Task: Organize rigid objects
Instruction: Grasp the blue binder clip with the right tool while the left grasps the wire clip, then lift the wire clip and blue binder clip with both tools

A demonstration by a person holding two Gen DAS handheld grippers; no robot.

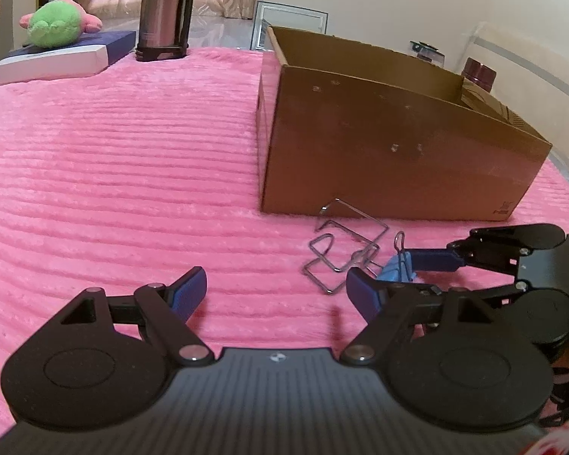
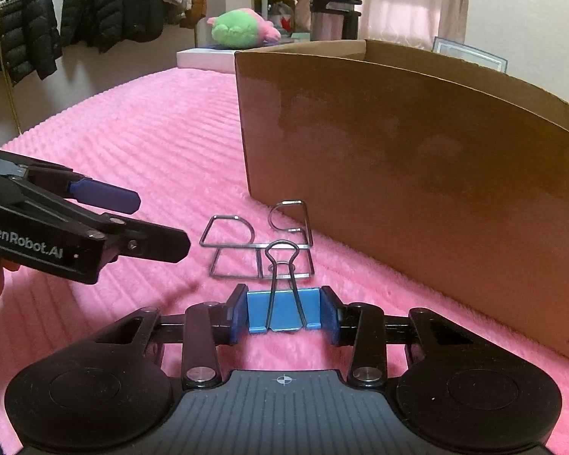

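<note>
A blue binder clip [image 2: 284, 309] with its wire handles up sits on the pink blanket, and my right gripper [image 2: 284, 313] is shut on its two sides. Just beyond it lies a bent wire stand [image 2: 254, 245], in front of an open cardboard box [image 2: 417, 174]. In the left wrist view my left gripper [image 1: 273, 295] stands open and holds nothing, a little left of the wire stand [image 1: 345, 250] and the binder clip [image 1: 396, 269]. The cardboard box [image 1: 390, 144] is behind them. The left gripper [image 2: 159, 223] enters the right wrist view from the left.
A ribbed pink blanket [image 1: 132, 174] covers the surface. A steel thermos [image 1: 165, 15] and a green and pink plush toy [image 1: 57, 22] on a flat white and blue box [image 1: 57, 58] stand at the far edge. A dark red jar [image 1: 480, 72] is behind the cardboard box. Jackets [image 2: 57, 7] hang on the wall.
</note>
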